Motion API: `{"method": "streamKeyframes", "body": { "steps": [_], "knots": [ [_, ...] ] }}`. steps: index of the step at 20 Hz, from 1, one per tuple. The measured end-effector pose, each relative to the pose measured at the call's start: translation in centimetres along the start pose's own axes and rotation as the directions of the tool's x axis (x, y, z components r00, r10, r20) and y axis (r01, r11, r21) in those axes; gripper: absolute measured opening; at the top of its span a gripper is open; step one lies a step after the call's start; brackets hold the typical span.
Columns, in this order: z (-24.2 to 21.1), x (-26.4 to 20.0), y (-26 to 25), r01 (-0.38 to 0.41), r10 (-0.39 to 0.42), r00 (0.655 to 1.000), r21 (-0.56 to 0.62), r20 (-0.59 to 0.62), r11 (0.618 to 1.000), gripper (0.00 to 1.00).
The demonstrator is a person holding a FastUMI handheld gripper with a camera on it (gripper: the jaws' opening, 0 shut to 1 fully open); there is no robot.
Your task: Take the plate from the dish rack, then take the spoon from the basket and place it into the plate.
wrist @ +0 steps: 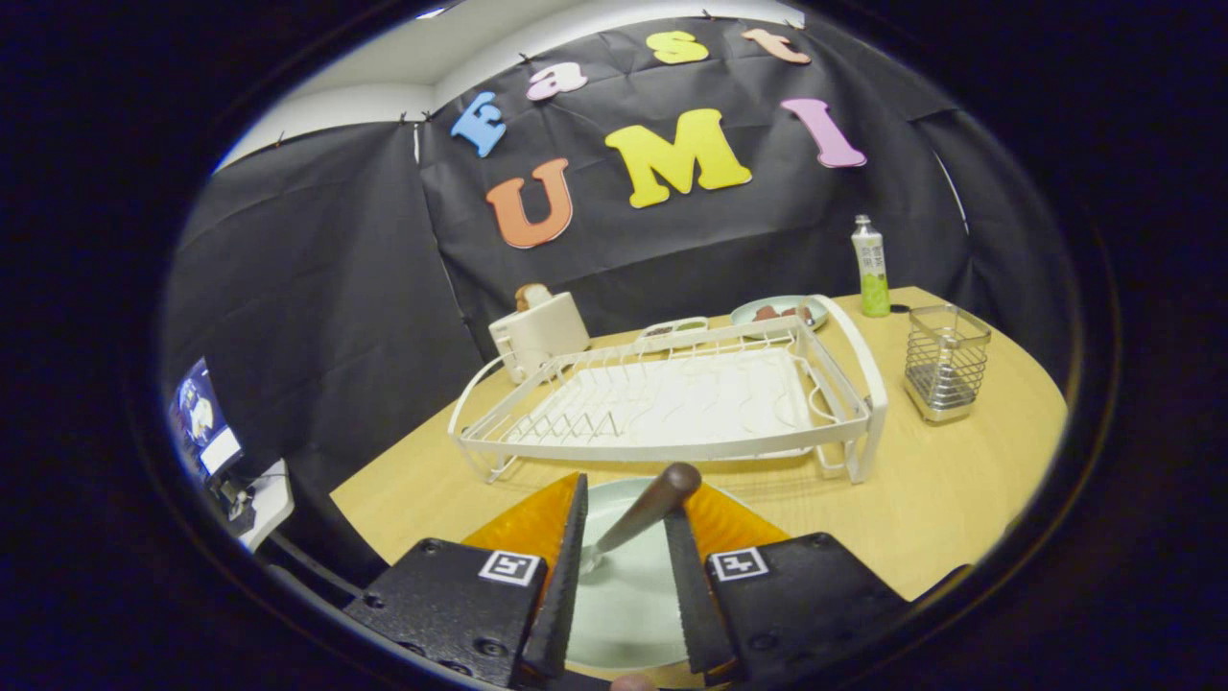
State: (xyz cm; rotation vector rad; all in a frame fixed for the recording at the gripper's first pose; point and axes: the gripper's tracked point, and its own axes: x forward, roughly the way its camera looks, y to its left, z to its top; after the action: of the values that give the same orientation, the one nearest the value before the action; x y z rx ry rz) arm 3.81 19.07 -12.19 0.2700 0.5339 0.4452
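Note:
A pale green plate (624,605) lies on an orange mat (523,523) at the table's near edge, under and between my fingers. The spoon (643,513), with a dark brown handle and a metal bowl, rests slantwise in the plate, its handle tip rising by the right fingertip. My gripper (625,499) is open, its fingers standing apart on either side of the spoon. Just beyond the fingers stands the white dish rack (662,446), with no dishes in it. The wire basket (945,360) stands to the rack's right.
Behind the rack are a white toaster (537,331), a small tray (676,328), a plate with food (777,309) and a green bottle (871,269). The wooden table (959,499) has bare room at the right front. A screen (197,417) sits off the table's left.

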Motion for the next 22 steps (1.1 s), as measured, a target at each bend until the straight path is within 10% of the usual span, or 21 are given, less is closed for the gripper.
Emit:
{"method": "streamKeyframes", "body": {
  "steps": [3,13,22],
  "knots": [
    [0.9,-0.2,-1.0,0.039,-0.039,0.999,-0.002,0.031,0.999,0.73],
    [5.7,-3.8,-2.7,0.152,-0.135,0.970,-0.068,0.204,0.986,0.99],
    [10.5,-10.1,-3.6,0.331,-0.249,0.871,-0.131,0.423,0.934,1.00]
  ]
}}
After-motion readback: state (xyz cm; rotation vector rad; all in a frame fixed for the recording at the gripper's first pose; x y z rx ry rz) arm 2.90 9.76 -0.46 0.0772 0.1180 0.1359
